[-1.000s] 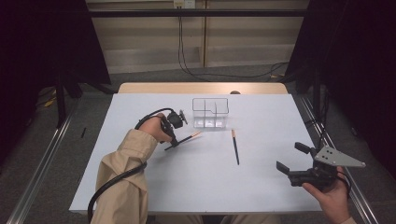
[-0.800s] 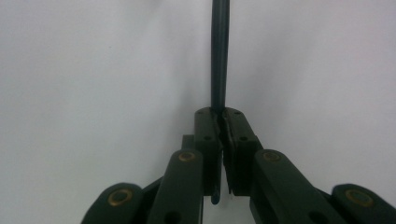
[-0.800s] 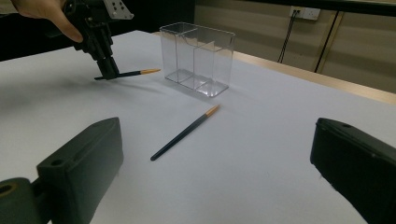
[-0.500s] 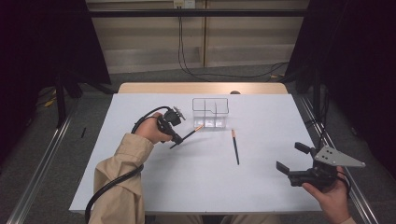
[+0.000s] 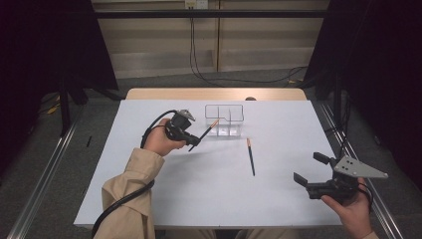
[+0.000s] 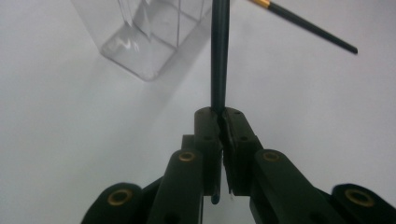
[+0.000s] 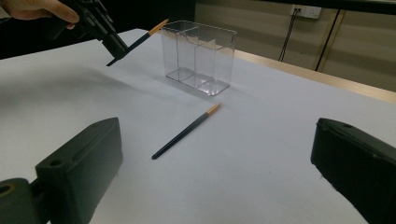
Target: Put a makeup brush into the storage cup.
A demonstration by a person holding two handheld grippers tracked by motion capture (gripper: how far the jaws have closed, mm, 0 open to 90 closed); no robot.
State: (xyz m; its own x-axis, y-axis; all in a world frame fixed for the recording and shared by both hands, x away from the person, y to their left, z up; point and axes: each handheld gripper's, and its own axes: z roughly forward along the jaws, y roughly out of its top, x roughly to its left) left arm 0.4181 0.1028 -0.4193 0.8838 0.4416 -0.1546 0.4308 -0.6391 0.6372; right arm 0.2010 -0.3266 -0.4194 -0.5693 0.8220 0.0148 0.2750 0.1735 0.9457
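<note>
My left tool (image 5: 191, 141) is pinching a dark pencil (image 5: 205, 134) near its lower end, jaws pressed tight on the shaft; the pencil slants up and to the right, its orange tip just at the near-left top edge of the clear container (image 5: 225, 119). My right tool (image 5: 318, 175) hangs over the near right of the surface (image 5: 149, 199) with its jaws spread wide, holding nothing. A second pencil (image 5: 251, 156) lies flat on the surface between the container and the right tool, orange end toward the far side.

My worry is the short grip: held so close to one end, the pencil could pivot in the jaws, and I judge the tip may then catch the container's rim instead of dropping inside. The container looks light, so a nudge could slide or tip it. If I let go while the pencil is this slanted, it may bounce off the divider and roll off across the surface.
</note>
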